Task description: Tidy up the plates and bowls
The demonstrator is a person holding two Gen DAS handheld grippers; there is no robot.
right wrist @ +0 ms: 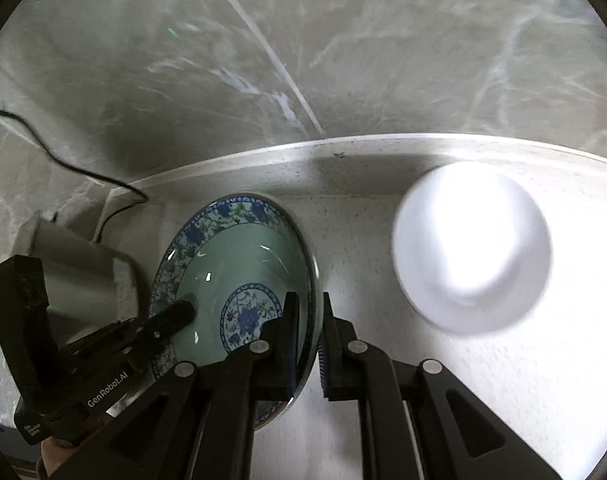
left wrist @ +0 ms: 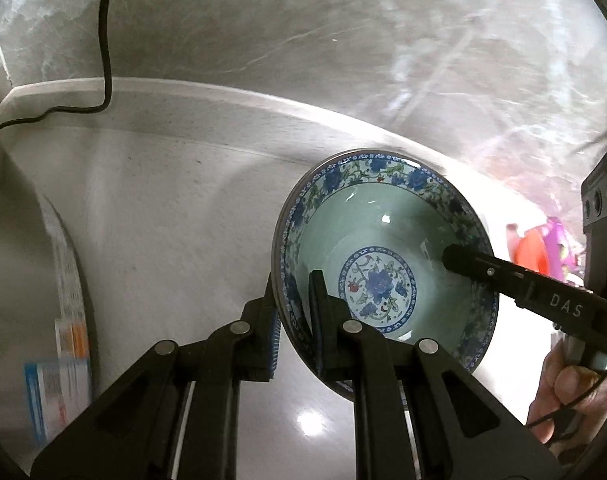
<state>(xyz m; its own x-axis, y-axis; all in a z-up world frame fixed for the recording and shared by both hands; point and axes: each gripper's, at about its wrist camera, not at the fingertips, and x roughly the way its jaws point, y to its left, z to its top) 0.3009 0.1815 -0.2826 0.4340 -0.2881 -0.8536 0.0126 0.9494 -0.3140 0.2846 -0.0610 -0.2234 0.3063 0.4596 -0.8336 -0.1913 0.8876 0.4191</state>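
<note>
1. Floral bowl (left wrist: 383, 256): green inside, blue flower band on rim. Held by two opposite rim sides, tilted, over the pale table (left wrist: 163, 220) near its back edge. Whether it's clear of the surface: can't tell for sure.
2. Left gripper (left wrist: 293, 320): jaws narrow, clamped on the bowl wall, one finger inside, one outside.
3. Right gripper (right wrist: 307, 340): same pinch on the far rim, jaws narrow, wall between the pads.
4. White bowl (right wrist: 471, 248) sits on the table to the right, well apart from the floral one; blurred, overexposed. Likely the stack target (judgement only).
5. Step in hand, as I read it: two-handed carry of the floral bowl.
6. To do it well: keep both hands in step so the rim isn't twisted; level the bowl before lowering; centre over the target, then set down gently.
7. Risk: glazed wall w/ thin pinch may slip if one side leads.
8. Black cable (left wrist: 103, 60) at back left; keep clear.
</note>
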